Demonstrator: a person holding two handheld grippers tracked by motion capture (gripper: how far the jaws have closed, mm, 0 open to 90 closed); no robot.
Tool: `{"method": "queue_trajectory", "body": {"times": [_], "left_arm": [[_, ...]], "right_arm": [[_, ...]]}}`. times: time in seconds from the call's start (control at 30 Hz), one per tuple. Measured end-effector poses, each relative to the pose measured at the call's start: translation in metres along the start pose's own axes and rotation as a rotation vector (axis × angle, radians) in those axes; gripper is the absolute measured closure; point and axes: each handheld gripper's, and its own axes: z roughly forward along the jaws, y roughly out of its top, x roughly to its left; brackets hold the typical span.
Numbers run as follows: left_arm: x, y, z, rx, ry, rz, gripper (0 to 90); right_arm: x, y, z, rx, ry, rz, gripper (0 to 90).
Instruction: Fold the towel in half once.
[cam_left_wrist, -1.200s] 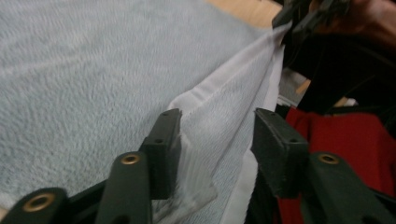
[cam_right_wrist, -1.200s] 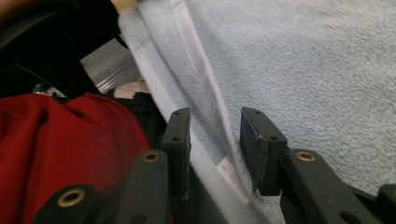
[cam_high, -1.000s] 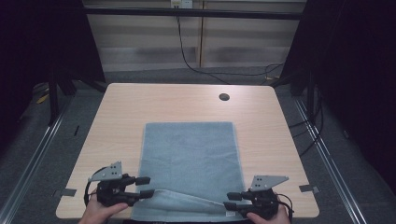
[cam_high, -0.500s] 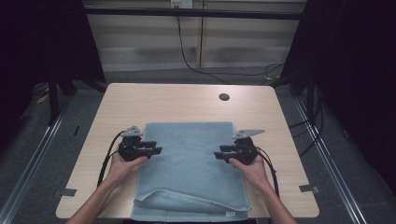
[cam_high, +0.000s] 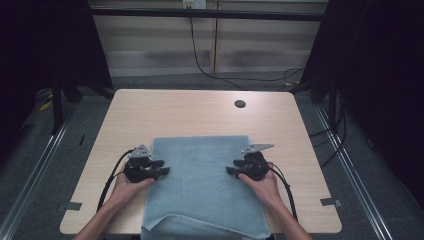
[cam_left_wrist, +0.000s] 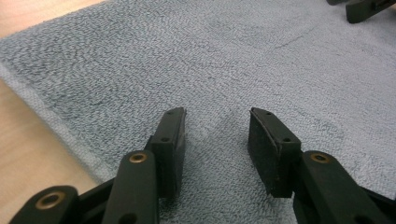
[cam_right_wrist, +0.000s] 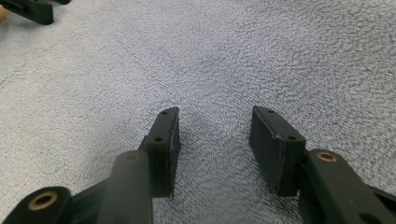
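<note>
Towel (cam_high: 202, 185) flat on bench (cam_high: 200, 112), long axis near-far, left tool (cam_high: 161, 171) and right tool (cam_high: 231, 171) over its side edges, pointing inward, both released, nothing between jaws

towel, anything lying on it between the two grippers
Nothing: in the high view, bare towel spans from the left gripper to the right gripper.

No readable text, label, brand, number or sign is showing anywhere in these views, whether on the towel (cam_high: 202, 185), on the table (cam_high: 190, 112) or on the black parts of either gripper.
</note>
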Motion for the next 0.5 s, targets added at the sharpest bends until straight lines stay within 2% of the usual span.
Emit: {"method": "queue_trajectory", "body": {"times": [0.07,0.13,0.23,0.33,0.5], "left_arm": [[-0.006,-0.003,-0.001,-0.006,-0.004,-0.008,55.3],[-0.012,-0.006,-0.004,-0.003,-0.011,0.011,55.4],[-0.020,-0.012,-0.009,0.001,-0.017,0.013,55.4],[-0.027,-0.015,-0.013,0.011,-0.020,0.020,55.7],[-0.035,-0.020,-0.018,0.015,-0.057,-0.005,55.7]], "right_arm": [[0.001,-0.004,-0.005,0.006,0.025,0.010,53.4],[0.005,-0.010,-0.009,0.004,0.028,0.008,53.4],[0.009,-0.016,-0.015,0.014,0.042,-0.003,53.5],[0.012,-0.021,-0.019,0.010,0.062,0.012,53.4],[0.020,-0.032,-0.029,0.013,0.081,0.006,53.4]]}}
